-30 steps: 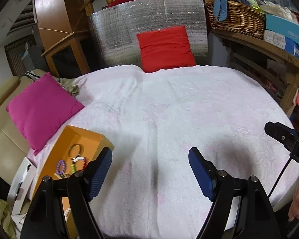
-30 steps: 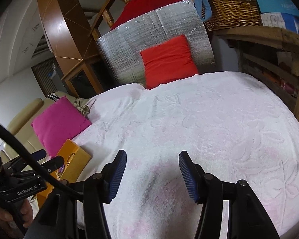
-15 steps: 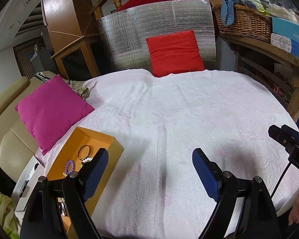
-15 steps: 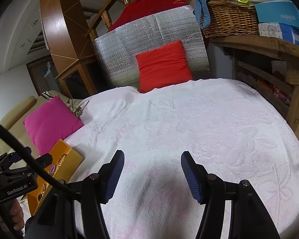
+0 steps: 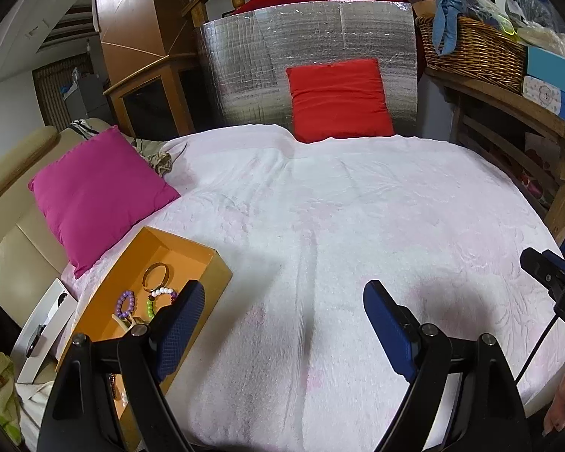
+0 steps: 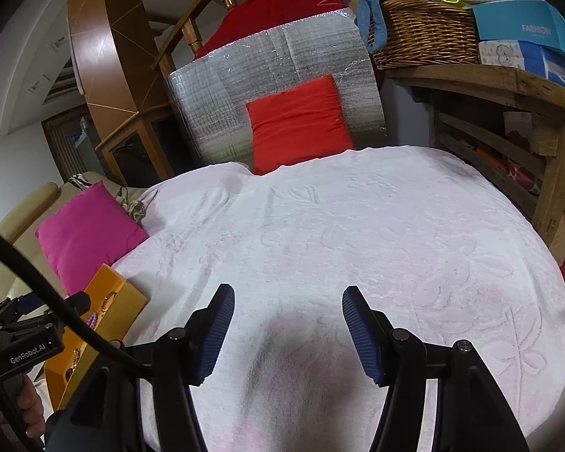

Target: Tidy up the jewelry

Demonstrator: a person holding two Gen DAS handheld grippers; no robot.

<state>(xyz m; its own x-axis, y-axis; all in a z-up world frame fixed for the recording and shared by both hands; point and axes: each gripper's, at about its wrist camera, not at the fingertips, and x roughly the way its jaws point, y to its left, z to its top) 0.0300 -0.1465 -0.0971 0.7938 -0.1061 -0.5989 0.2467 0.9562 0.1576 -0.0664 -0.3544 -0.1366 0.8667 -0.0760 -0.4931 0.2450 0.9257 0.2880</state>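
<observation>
Left gripper [image 5: 282, 320]: fingers spread wide, nothing between, above pink blanket [image 5: 358, 207].
Right gripper [image 6: 286, 324]: fingers apart, empty.
Jewelry: gold bangle [image 5: 155, 273], purple bracelet [image 5: 126, 304], white-green beads [image 5: 158, 299] inside orange box [image 5: 192, 252], at blanket's left edge.

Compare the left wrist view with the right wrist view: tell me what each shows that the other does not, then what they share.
Only the left wrist view shows the beaded bracelets and gold bangle clearly inside the orange box, plus the open left gripper.

Only the right wrist view shows the open right gripper head-on.

Both show the orange box, pink cushion, red cushion, wicker basket and pale pink bedspread.
</observation>
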